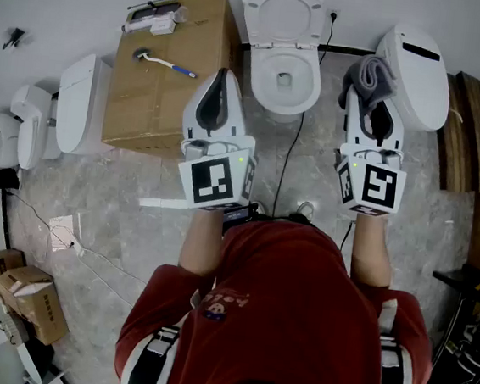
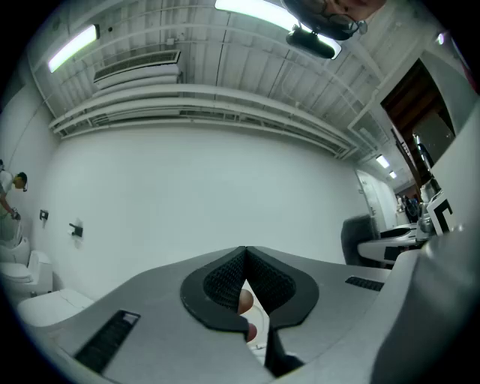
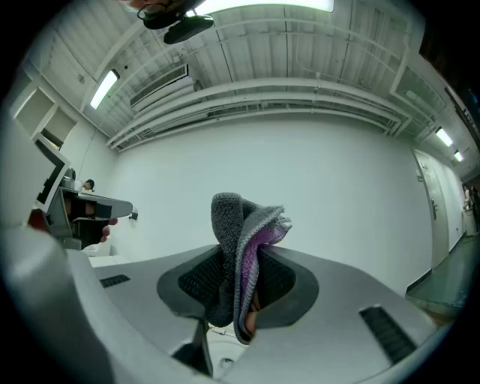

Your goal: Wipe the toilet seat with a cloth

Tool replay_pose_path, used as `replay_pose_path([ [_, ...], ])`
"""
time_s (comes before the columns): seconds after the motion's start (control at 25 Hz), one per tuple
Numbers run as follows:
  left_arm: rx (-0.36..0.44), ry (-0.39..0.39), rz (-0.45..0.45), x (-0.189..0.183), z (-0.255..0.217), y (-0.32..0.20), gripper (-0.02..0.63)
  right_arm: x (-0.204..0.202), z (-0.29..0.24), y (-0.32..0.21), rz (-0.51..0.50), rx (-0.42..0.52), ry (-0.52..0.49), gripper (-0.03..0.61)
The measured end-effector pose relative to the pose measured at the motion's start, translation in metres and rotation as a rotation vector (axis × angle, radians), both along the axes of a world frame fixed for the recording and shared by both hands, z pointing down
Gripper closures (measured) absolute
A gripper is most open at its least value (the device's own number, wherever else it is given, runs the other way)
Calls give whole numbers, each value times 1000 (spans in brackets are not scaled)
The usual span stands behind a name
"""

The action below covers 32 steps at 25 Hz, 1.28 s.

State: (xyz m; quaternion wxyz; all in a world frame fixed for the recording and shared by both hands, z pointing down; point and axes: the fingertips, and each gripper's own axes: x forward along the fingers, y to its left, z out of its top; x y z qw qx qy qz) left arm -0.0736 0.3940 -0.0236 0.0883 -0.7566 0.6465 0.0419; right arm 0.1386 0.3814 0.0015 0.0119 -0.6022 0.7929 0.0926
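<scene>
Grey cloth pinched in right tongs, its purple side showing only close-up; left tongs closed, empty.

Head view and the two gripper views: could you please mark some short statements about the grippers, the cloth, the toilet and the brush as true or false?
1. The right gripper is clamped on a grey cloth. True.
2. The left gripper stands wide open. False: its jaws are shut, with nothing between them.
3. The lid of the middle toilet is raised. True.
4. The brush lies on the floor. False: it lies on top of the cardboard box.
</scene>
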Motion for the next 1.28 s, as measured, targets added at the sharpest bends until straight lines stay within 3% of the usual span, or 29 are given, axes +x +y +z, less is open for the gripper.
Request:
replay_pose_path([
  [0.44,6,-28,-16,19,-3,0,601,20,6,-3,-9,-15,-13,470],
  [1.12,-25,-77,-64,114,12,-14,601,100,42,-20,-82,-69,-41,469],
  [1.28,-16,-44,-74,122,13,-17,601,107,48,-28,-105,-84,-45,469],
])
